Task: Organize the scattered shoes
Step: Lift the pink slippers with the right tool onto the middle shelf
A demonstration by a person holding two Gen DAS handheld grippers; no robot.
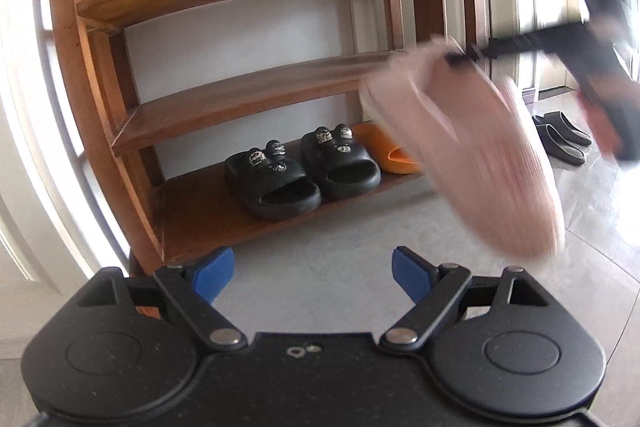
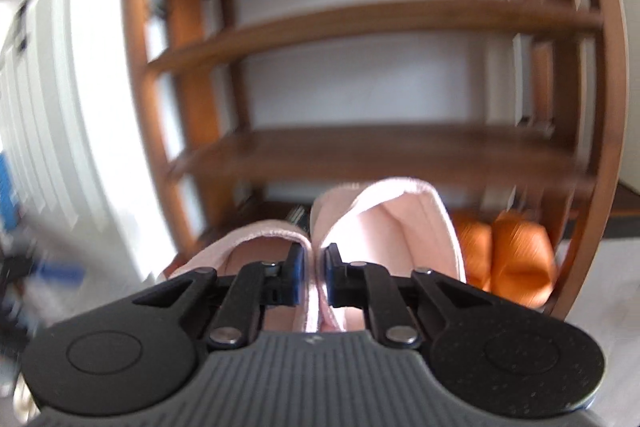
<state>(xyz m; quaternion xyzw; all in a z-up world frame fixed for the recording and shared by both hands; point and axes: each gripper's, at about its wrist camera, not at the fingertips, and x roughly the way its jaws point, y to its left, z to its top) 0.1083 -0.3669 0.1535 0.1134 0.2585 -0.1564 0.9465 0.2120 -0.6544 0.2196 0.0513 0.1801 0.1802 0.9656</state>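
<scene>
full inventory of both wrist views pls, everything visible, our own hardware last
shoe rack: 1, brown wood, open tiers, against the white wall; upper tiers bare.
black slides: 2, black with pale charms, side by side on the bottom tier.
orange slides: 2, orange, bottom tier to the right of the black pair.
pink slippers: 2, pale pink, pinched together in the air in front of the rack, blurred.
dark slippers: 2, dark grey, on the floor to the right of the rack.
floor: grey tiles.
left gripper: 1, black with blue fingers, open, nothing between them.
right gripper: 1, black with blue fingers, shut on the pink slippers' edges.
</scene>
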